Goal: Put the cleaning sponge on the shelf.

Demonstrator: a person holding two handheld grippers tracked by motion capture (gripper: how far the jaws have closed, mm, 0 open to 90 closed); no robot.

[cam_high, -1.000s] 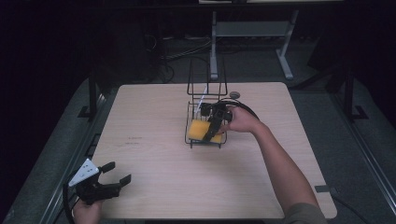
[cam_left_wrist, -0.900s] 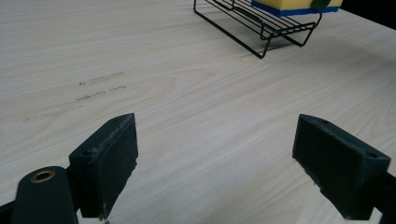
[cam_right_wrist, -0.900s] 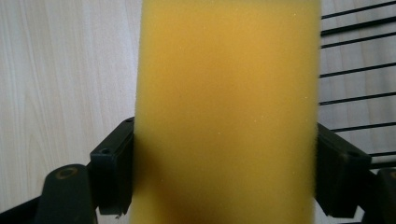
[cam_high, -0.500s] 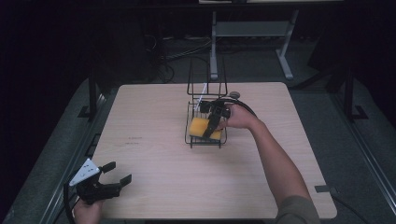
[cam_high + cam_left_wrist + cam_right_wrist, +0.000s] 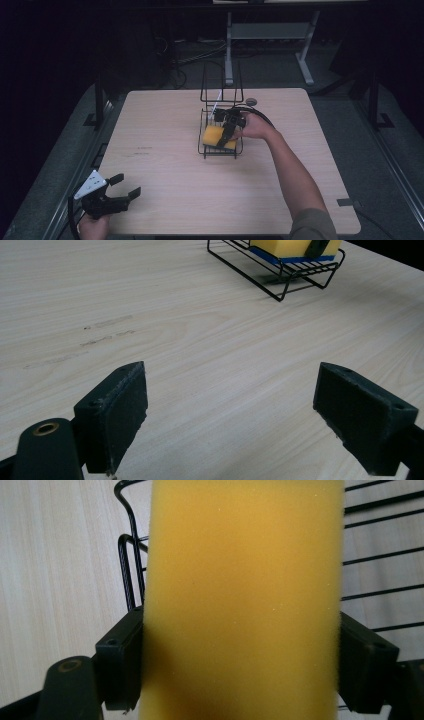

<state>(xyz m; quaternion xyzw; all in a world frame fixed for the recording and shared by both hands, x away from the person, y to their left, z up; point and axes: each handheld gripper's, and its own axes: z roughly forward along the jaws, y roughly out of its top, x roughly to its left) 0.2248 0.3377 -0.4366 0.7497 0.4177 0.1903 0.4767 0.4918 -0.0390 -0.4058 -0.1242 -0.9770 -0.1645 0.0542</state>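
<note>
A yellow sponge [image 5: 213, 135] with a blue underside [image 5: 292, 260] sits low in the black wire rack [image 5: 220, 153] at the table's middle. My right gripper [image 5: 223, 141] reaches in from the right and is shut on the sponge. In the right gripper view its jaws press both long sides of the sponge [image 5: 240, 595], with the rack's wires [image 5: 127, 555] behind. My left gripper [image 5: 127, 185] rests at the table's front left corner, open with nothing between its pads [image 5: 119, 410]. The rack [image 5: 280, 282] and sponge [image 5: 285, 246] lie far ahead of it.
The rack has a tall upright wire frame [image 5: 220, 82] at its back. A small round dark disc [image 5: 251, 102] lies on the table [image 5: 165, 165] behind the right hand. Faint pencil marks [image 5: 102, 322] cross the wood ahead of the left gripper.
The right hand has shifted the sponge slightly back and left within the rack. The left gripper has stayed in place, still open.
</note>
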